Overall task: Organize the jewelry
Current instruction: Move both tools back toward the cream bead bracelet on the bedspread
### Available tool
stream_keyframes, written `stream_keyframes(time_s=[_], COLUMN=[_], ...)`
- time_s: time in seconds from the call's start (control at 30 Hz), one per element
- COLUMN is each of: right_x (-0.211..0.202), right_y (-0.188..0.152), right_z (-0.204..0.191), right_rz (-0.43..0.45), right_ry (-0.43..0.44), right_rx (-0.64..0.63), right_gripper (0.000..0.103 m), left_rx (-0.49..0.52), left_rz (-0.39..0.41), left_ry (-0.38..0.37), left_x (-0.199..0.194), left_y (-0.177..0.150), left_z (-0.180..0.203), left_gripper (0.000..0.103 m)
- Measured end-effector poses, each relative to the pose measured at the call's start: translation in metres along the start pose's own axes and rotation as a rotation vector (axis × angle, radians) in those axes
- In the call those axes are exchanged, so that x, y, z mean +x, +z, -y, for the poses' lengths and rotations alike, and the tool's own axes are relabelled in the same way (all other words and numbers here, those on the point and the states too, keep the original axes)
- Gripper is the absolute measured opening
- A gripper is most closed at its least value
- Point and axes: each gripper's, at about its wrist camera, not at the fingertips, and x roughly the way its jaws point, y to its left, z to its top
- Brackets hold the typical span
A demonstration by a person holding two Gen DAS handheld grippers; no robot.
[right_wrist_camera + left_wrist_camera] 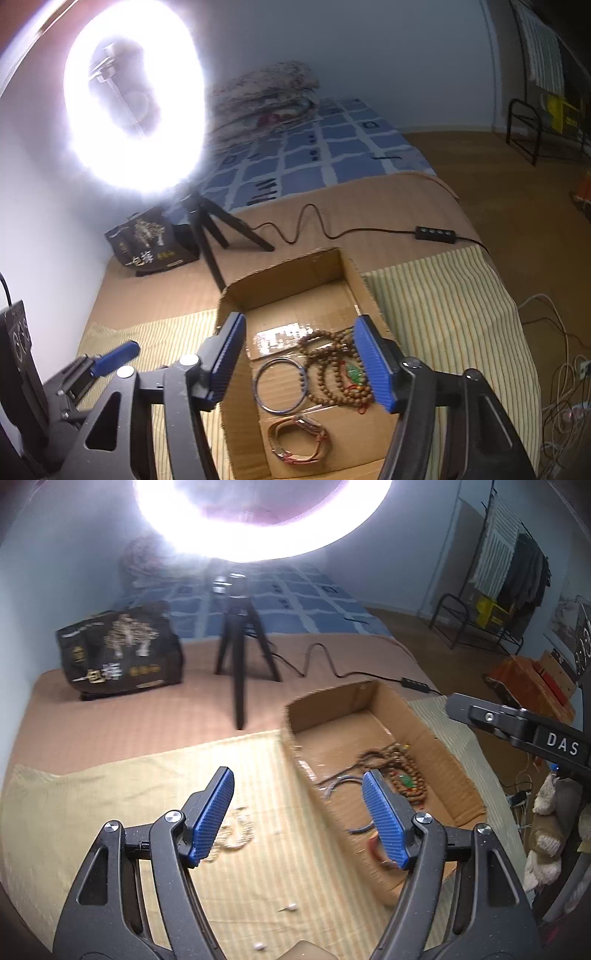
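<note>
An open cardboard box (288,280) (332,709) sits on a yellow striped cloth (110,805). Inside lie a brown wooden bead necklace with a green pendant (338,365) (406,775), a blue-silver bangle (279,384) and a brown strap bracelet (299,441). A pale pearl necklace (236,830) lies on the cloth left of the box. My left gripper (299,816) is open and empty above the cloth, beside the pearls. My right gripper (299,354) is open and empty above the box. The left gripper also shows in the right wrist view (114,354).
A ring light on a black tripod (240,657) stands behind the box, its cable and switch (436,233) trailing right. A dark printed bag (118,653) sits at the back left. Small white bits (288,908) lie on the cloth. The bed edge drops off at right.
</note>
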Motion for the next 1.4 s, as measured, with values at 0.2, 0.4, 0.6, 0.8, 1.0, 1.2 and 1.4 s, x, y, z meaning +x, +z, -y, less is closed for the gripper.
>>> stream_keyframes(time_s=[0.2,0.4,0.6,0.8,1.0,1.2,1.4], right_x=[-0.003,0.000,0.007,0.017,0.030,0.039,0.041], right_y=[-0.006,-0.014,-0.023,-0.036,-0.051,-0.079,-0.116], right_z=[-0.026,-0.060,-0.092,-0.117,-0.135,-0.152,-0.162], right_rz=[0.017,0.020,0.011,-0.006,-0.043,-0.130,-0.198], right_ry=[0.031,0.075,0.104,0.131,0.152,0.163,0.158], right_rx=[-0.052,-0.105,-0.169,-0.212,-0.241,-0.320,-0.373], right_gripper=[0.081,0.088,0.092,0.092,0.092,0.092,0.092], left_rx=[-0.032,-0.032,-0.045,-0.076,-0.105,-0.149,-0.194], left_rz=[0.033,0.039,0.025,0.009,-0.013,-0.062,-0.119], left_ry=[0.026,0.080,0.118,0.144,0.173,0.183,0.186], left_x=[-0.025,-0.048,-0.064,-0.077,-0.086,-0.085,-0.079], left_y=[-0.014,-0.027,-0.039,-0.051,-0.072,-0.100,-0.132], left_z=[-0.040,-0.071,-0.099,-0.128,-0.162,-0.196,-0.226], left_gripper=[0.074,0.074,0.074,0.074,0.074,0.074,0.074])
